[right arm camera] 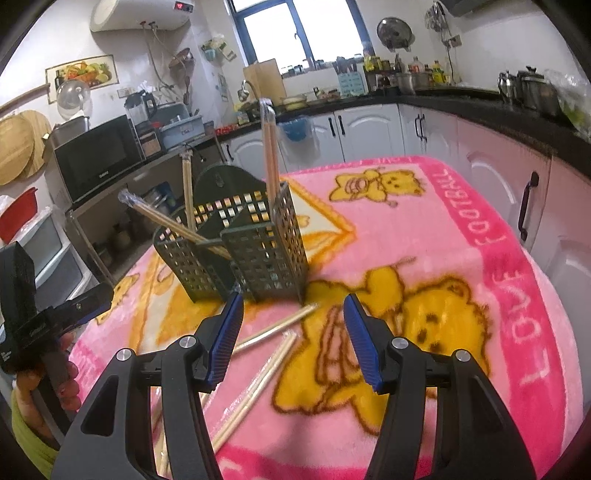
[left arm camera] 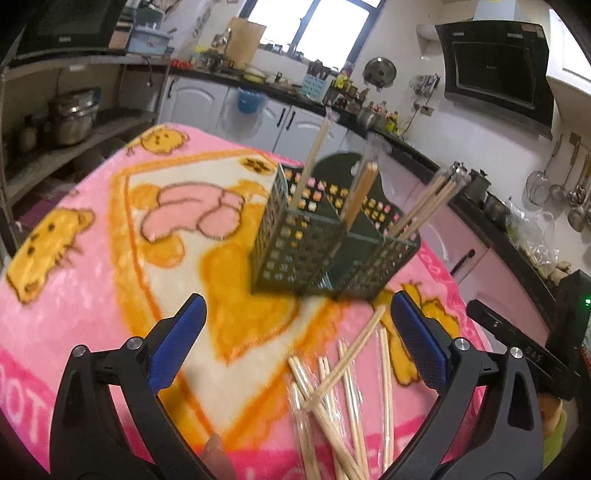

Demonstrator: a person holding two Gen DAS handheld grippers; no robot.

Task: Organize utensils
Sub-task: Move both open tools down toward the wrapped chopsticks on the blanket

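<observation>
- Wrapped chopsticks (left arm camera: pixel 332 384), lower centre: light, stiff, slippery film; pinch a pair mid-length.
- Left gripper (left arm camera: pixel 299 332) wide, empty.
- Right gripper (right arm camera: pixel 293 332) half-open, empty.
- Holder (right arm camera: pixel 236 251) mid-frame, light, may tip.

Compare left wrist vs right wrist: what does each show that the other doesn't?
Left wrist only: the black range hood and the hanging metal ladles.
Right wrist only: the black microwave, the white water heater and the blanket's "LOVE FOOTBALL" lettering.
Both: the dark green perforated utensil holder with upright wrapped chopsticks, loose wrapped wooden chopsticks on the pink cartoon blanket.
</observation>
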